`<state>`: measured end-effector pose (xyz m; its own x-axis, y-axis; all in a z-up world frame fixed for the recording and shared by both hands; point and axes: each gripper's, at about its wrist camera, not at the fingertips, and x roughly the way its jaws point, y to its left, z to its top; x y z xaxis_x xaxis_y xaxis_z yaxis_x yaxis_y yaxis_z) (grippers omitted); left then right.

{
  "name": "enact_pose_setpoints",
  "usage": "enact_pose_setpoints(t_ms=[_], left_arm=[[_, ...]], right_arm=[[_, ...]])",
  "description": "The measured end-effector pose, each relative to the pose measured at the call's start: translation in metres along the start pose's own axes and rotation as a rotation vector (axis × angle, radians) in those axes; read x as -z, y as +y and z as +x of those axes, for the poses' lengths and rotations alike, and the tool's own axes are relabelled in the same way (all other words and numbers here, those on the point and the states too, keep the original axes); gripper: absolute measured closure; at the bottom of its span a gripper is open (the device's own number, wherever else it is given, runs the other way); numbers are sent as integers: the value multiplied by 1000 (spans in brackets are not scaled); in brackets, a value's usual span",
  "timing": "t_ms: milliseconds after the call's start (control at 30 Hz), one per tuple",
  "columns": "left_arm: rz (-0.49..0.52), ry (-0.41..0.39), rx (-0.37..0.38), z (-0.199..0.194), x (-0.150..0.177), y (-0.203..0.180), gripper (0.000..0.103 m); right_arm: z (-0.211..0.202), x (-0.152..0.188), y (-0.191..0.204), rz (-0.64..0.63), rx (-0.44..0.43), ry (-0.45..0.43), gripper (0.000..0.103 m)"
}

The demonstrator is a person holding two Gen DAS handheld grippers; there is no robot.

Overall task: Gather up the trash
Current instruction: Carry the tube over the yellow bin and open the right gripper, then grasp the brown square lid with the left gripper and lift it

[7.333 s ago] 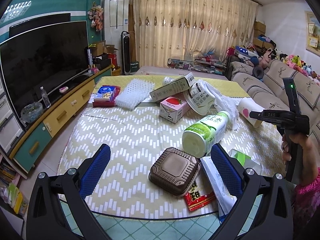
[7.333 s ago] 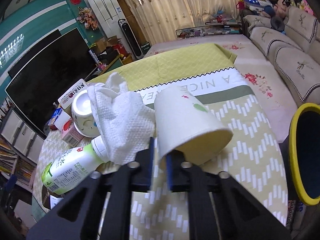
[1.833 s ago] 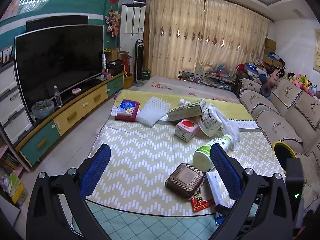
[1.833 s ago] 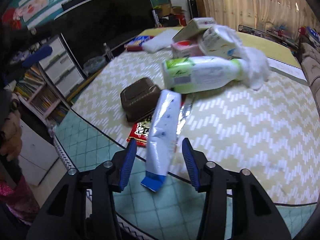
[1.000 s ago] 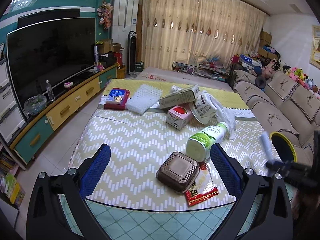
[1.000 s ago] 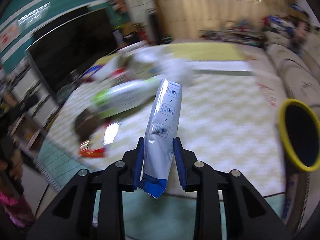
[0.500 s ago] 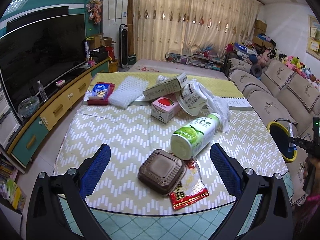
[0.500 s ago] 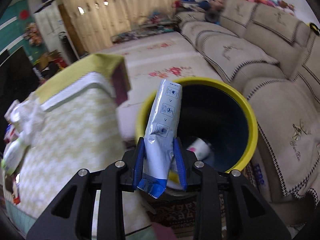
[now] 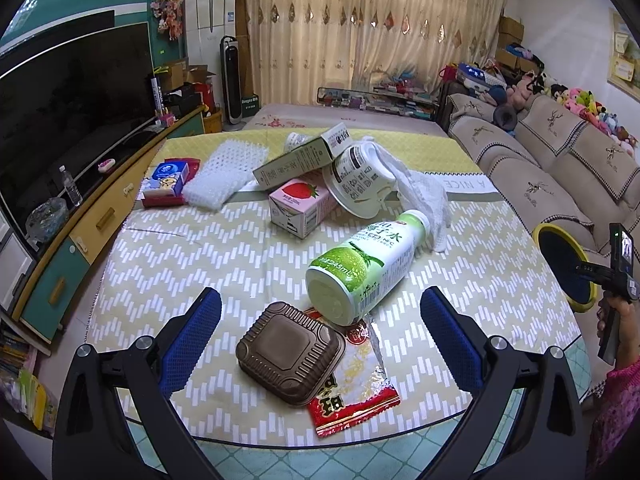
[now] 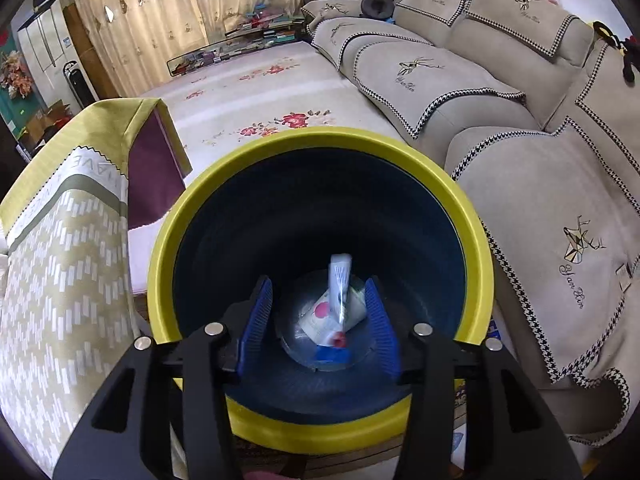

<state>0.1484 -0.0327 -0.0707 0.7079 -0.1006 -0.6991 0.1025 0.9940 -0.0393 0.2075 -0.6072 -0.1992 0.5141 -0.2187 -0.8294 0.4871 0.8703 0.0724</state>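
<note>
Two items in bin [image 10: 160,248] so far: pouch [image 10: 339,280], cup [image 10: 320,318]. R gripper [image 10: 320,320] wide, empty, over it. L gripper [image 9: 320,334] wide, idle. Bottle [image 9: 368,264], brown tray [image 9: 290,358], wrapper [image 9: 352,392], cartons left on table [image 9: 180,272].

The right hand-held gripper [image 10: 320,316] hangs with its jaws apart over the yellow-rimmed bin [image 10: 320,138]. Beyond its blue fingers [image 10: 256,316], a silver-blue packet [image 10: 339,280] sits inside above a paper cup [image 10: 320,318]. The tabletop [image 10: 52,280] lies to its left.
</note>
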Motion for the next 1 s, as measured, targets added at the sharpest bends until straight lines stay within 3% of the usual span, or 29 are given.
enact_pose_setpoints(t_ms=[167, 333, 600, 767, 1000], left_arm=[[31, 38, 42, 15, 3, 3, 5], [104, 39, 61, 29, 11, 14, 5], [206, 83, 152, 50, 25, 27, 6], [214, 113, 198, 57, 29, 36, 17], [233, 132, 254, 61, 34, 41, 21]], right_arm=[[-26, 10, 10, -26, -35, -36, 47], [-41, 21, 21, -46, -81, -51, 47], [-50, 27, 46, -86, -104, -45, 47], [-51, 30, 59, -106, -111, -36, 47], [-49, 35, 73, -126, -115, -22, 47]])
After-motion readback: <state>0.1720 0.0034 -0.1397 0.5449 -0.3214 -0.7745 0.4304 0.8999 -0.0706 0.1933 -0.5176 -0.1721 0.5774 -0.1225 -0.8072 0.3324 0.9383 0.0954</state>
